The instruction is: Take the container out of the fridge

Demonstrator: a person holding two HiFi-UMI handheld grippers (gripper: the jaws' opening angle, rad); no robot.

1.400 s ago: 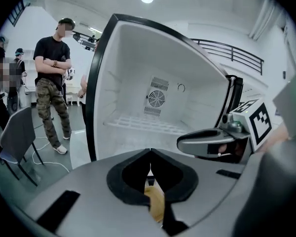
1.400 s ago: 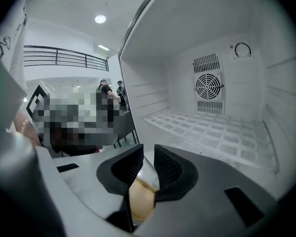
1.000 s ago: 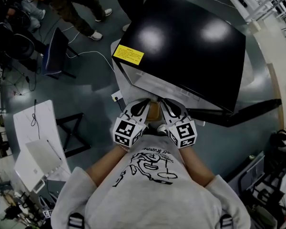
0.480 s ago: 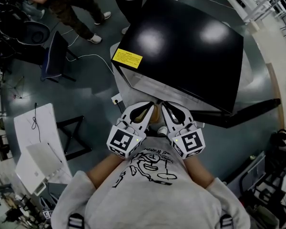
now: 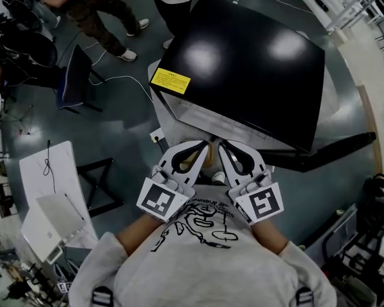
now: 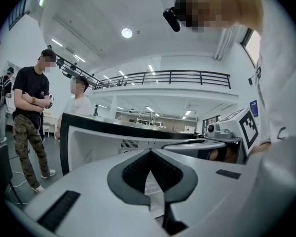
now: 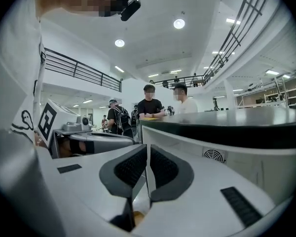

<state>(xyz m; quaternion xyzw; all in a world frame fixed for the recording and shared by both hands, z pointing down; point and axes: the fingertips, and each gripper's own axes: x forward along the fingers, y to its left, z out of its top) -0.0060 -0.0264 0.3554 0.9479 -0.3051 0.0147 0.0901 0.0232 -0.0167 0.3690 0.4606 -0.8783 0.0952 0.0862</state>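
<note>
From the head view, my left tongs [image 5: 198, 149] and right tongs [image 5: 225, 146] are held side by side in front of my chest. Their tips point at the fridge [image 5: 243, 50], whose glossy black top carries a yellow label [image 5: 171, 80] near its left corner. Between the two tips, at the fridge's near edge, shows what I take for the container [image 5: 205, 160], a small tan block. It looks to lie lower than the tongs, and I cannot tell whether either pair touches it. Two people [image 5: 102, 5] stand beyond the fridge, and a white table [image 5: 48, 171] sits well off to my left. In the left gripper view, the left tongs are clenched: the ribbed pads meet at their tips and nothing is pinched there. Only a pale surface shows through the hollow beneath them. The fridge's white wall under its black top stands just ahead, and the right tongs show beside me at the right edge. In the right gripper view, the right tongs have just been closing and the pads now stand all but together, with only a thin slit left. I can make out nothing between them. Low down, through the gap under the pads, a tan patch shows. A round vent [image 7: 214, 155] sits in the fridge's white wall to the right.
</note>
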